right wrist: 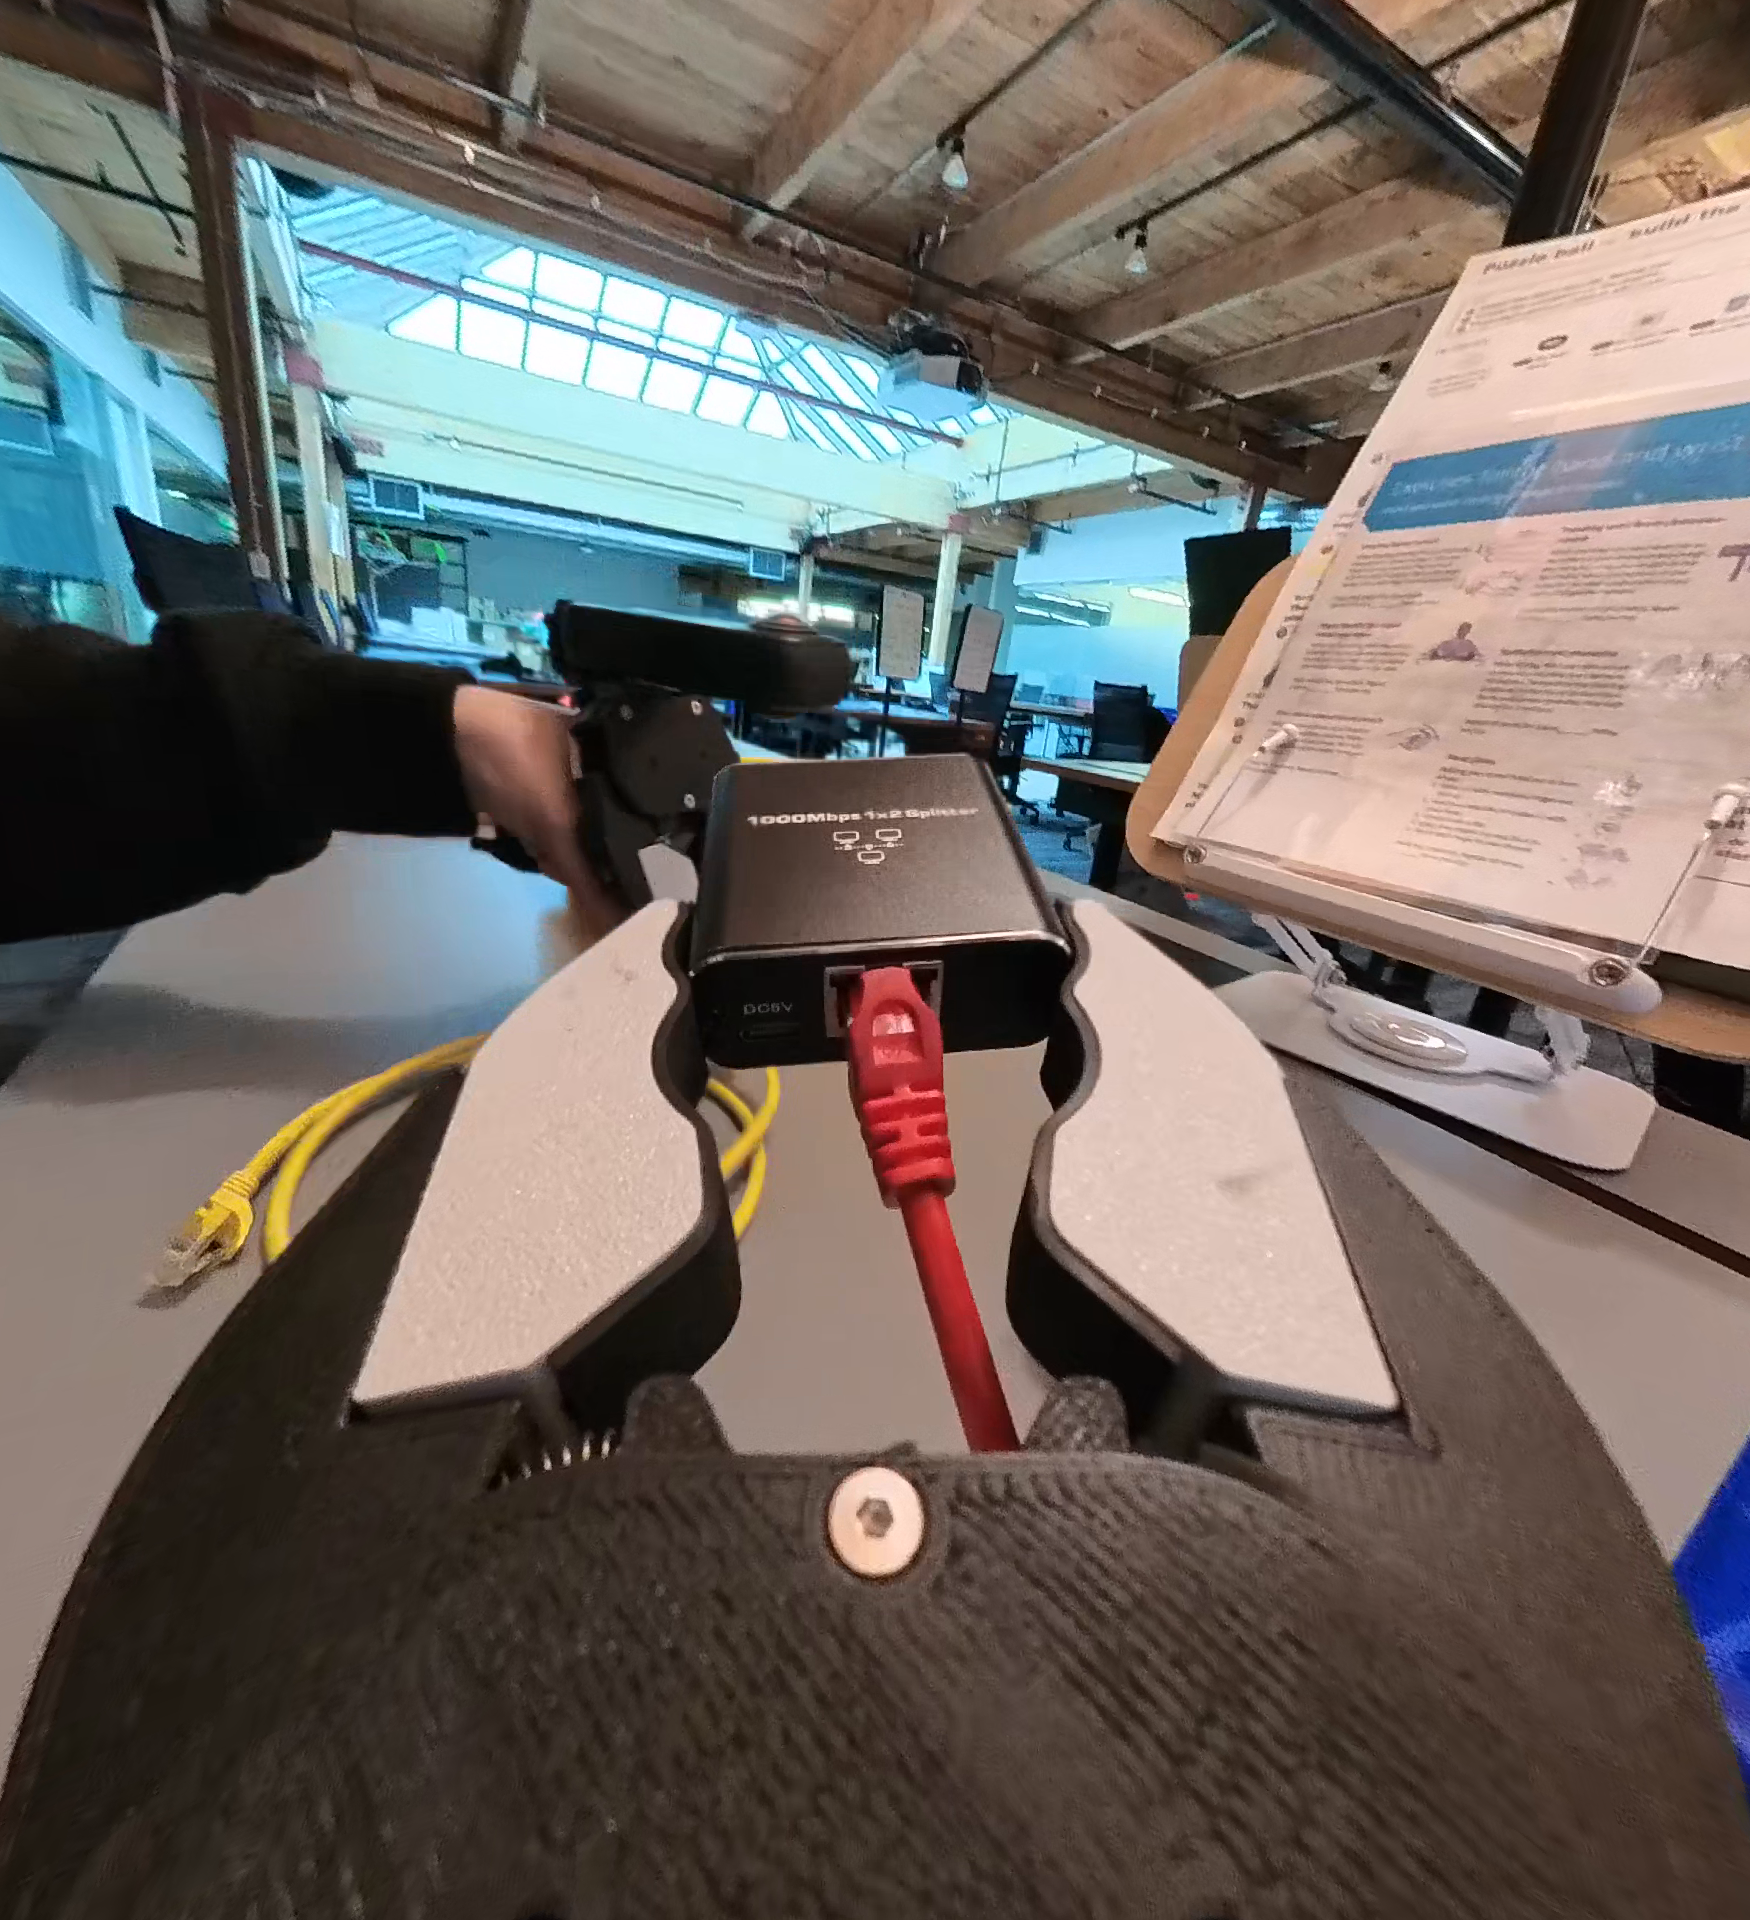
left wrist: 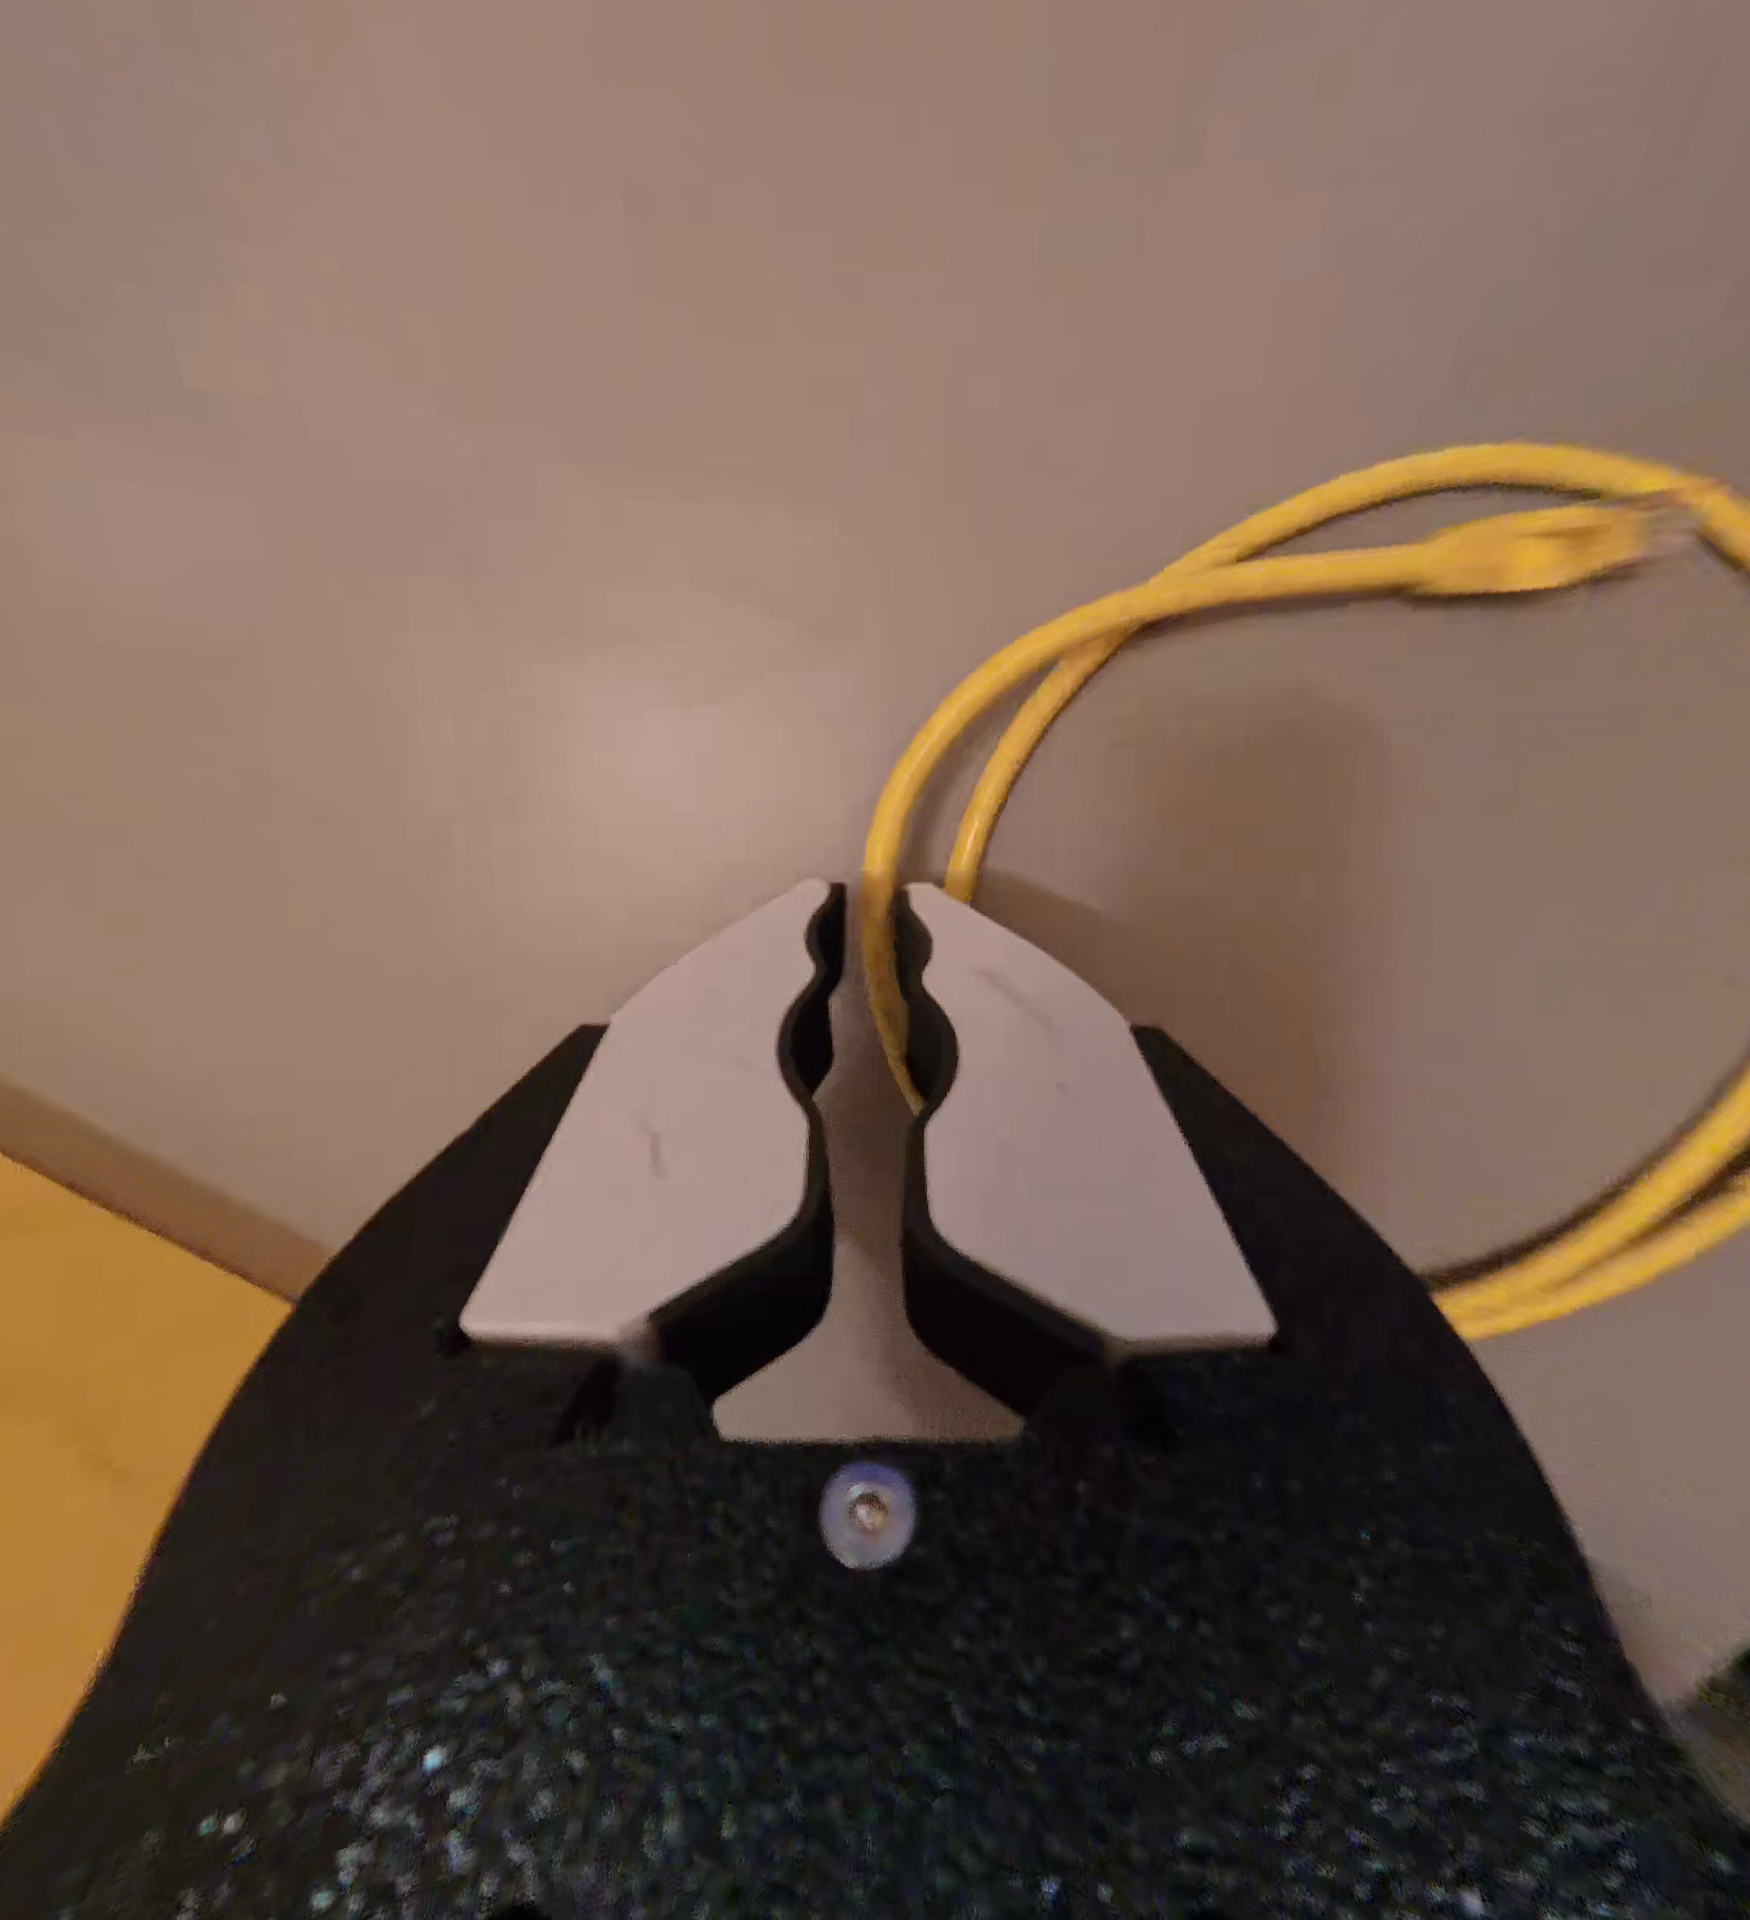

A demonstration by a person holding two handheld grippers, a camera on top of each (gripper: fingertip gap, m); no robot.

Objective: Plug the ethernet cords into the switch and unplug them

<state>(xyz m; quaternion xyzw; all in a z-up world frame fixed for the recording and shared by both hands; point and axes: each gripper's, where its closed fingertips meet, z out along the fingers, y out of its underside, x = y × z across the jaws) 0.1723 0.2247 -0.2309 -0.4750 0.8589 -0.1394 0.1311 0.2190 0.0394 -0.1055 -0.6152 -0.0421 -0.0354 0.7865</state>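
The right gripper point(right wrist: 876, 982) clamps the black switch point(right wrist: 866, 894) by its sides, seemingly to brace it, the red cord point(right wrist: 902, 1091) plugged in its front port; white print on its top goes uncopied. The left gripper point(left wrist: 873, 904) pinches the yellow cord point(left wrist: 964, 717), which coils on the grey surface point(left wrist: 435, 520).
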